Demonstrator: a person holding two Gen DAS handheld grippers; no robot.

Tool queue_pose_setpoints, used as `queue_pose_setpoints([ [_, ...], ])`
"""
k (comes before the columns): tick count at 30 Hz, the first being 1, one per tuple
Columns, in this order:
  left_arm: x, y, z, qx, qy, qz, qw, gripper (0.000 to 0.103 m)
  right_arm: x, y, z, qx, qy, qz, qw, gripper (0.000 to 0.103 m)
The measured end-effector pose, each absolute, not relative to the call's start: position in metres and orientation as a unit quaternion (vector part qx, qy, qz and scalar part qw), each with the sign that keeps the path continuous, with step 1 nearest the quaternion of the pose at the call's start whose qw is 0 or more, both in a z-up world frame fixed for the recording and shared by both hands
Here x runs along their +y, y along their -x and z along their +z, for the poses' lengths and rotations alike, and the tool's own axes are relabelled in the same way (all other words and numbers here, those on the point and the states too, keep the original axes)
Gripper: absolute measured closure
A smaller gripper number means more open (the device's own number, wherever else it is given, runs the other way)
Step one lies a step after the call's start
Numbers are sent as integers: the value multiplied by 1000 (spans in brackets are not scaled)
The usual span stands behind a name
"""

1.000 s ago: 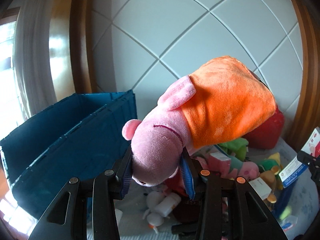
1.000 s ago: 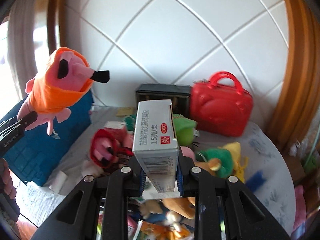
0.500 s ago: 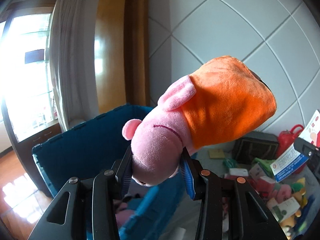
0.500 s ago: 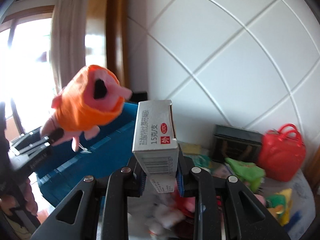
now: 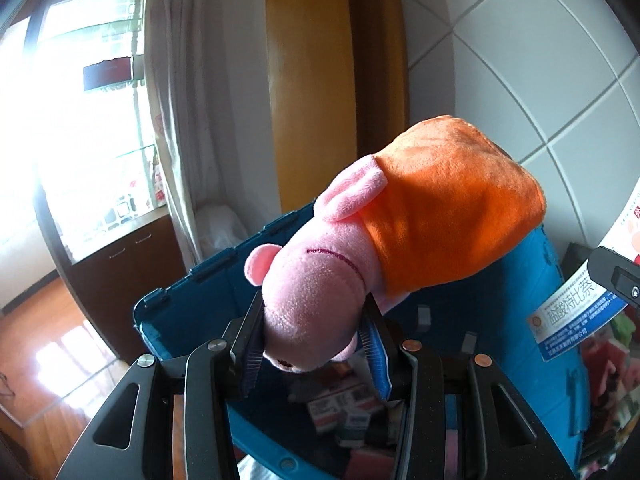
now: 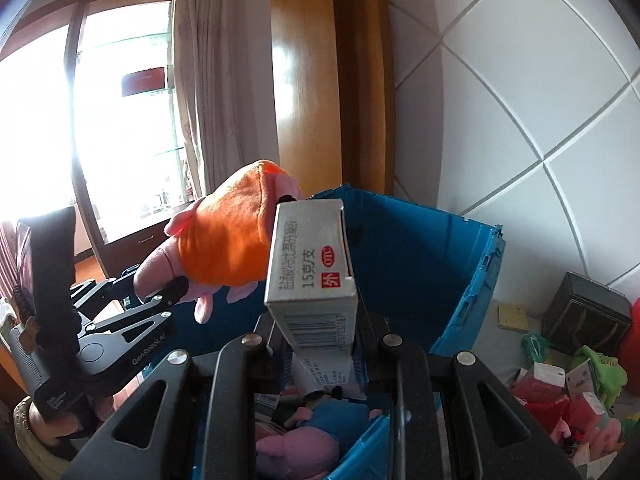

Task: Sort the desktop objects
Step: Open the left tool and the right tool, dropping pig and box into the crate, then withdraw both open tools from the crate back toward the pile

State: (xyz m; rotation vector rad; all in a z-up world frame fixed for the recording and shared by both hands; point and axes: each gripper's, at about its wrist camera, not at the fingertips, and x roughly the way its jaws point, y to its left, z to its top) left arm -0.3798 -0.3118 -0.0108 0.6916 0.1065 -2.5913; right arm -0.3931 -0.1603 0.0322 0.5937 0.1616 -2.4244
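Observation:
My left gripper (image 5: 314, 344) is shut on the head of a pink pig plush in an orange dress (image 5: 400, 236), held above the open blue crate (image 5: 188, 312). In the right wrist view the same plush (image 6: 224, 240) hangs over the crate's left side, clamped in the left gripper (image 6: 168, 296). My right gripper (image 6: 320, 344) is shut on a white medicine box (image 6: 312, 272) with red marks and a barcode, standing upright over the crate (image 6: 472, 280). That box (image 5: 576, 312) shows at the right edge of the left wrist view.
Inside the crate lie a pink and blue plush (image 6: 316, 436) and several small cartons (image 5: 344, 404). To the right sit a dark box (image 6: 588, 312), green plush (image 6: 604, 372) and red cartons (image 6: 540, 384). Behind are a curtain (image 6: 216, 80), window and tiled wall.
Both grippers swung left from the pile of toys to above the blue crate, carrying the plush and the box. The crate's inside has come into view below them.

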Motion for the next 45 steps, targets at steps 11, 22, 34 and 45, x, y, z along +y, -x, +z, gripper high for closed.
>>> queue_pose_setpoints([
  [11, -338, 383, -18, 57, -257, -943, 206, 20, -182, 400, 19, 75, -249, -922, 286, 42],
  [22, -329, 367, -20, 62, -261, -944, 190, 19, -146, 384, 25, 69, -239, -939, 236, 0],
  [34, -210, 305, -3, 29, -243, -963, 108, 8, -5, 299, 24, 37, -227, -960, 160, 0],
  [45, -93, 221, -5, 53, -238, -970, 2, 4, 140, 209, -7, 14, -262, -961, 84, 0],
])
